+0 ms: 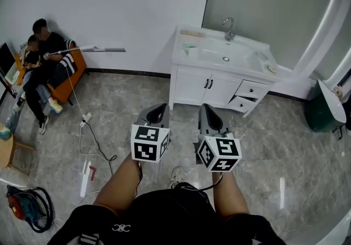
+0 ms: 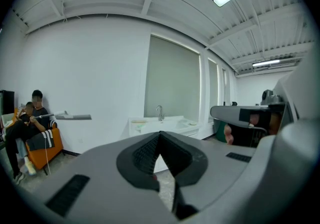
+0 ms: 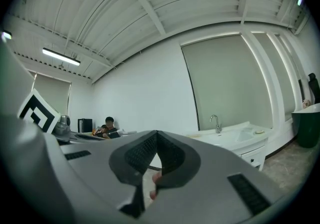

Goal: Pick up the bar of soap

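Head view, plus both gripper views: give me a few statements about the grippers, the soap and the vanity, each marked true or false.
1. The left gripper and the right gripper are both shut and empty. True.
2. The bar of soap is held by the right gripper. False: it lies at the right end of the vanity top.
3. The vanity's right-hand drawers stand partly open. True.
4. The left gripper touches the faucet. False: both grippers are held over the floor, apart from the vanity.
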`<state>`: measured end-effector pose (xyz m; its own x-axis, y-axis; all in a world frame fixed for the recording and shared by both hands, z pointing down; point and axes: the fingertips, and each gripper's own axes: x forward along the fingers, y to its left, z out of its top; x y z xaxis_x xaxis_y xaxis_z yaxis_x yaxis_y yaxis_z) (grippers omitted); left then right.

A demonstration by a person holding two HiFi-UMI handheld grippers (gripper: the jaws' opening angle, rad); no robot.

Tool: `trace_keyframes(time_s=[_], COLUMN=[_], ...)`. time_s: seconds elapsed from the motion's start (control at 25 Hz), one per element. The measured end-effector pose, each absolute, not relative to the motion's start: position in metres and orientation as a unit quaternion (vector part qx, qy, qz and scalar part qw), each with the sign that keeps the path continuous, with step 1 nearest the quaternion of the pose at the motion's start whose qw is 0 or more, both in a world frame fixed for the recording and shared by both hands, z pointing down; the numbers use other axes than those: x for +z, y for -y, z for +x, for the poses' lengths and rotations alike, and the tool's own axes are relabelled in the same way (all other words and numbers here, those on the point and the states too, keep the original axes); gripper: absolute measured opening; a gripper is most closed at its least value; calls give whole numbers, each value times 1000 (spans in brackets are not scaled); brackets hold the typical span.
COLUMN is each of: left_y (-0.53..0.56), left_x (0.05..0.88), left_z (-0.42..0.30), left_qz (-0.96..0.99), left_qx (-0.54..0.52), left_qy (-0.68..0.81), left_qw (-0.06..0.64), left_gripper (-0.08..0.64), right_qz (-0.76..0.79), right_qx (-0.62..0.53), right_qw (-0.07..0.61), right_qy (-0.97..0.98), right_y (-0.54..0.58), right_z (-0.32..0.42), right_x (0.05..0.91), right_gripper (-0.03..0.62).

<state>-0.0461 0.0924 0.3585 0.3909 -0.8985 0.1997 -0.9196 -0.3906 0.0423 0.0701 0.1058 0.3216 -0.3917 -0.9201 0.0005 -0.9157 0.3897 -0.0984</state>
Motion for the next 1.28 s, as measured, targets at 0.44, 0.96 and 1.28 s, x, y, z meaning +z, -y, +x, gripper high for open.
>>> trace_keyframes(time_s=[0.44, 0.96, 1.28], left_y=[23, 91, 108], left_x=[355, 375, 391], left_z=[-12, 25, 32], left_qz=[822, 824, 824], left_qx=[89, 95, 100], left_qy=[556, 549, 546], left_qw=[83, 99, 114], left_gripper=[6, 6, 6], right_qz=[-541, -547, -549], right_qx=[-71, -74, -80], right_qw=[13, 3, -3], right_qy=[-838, -834, -832], right_y=[14, 82, 94], right_z=[106, 148, 158], right_x=[333, 340, 350], right_gripper=[5, 5, 3])
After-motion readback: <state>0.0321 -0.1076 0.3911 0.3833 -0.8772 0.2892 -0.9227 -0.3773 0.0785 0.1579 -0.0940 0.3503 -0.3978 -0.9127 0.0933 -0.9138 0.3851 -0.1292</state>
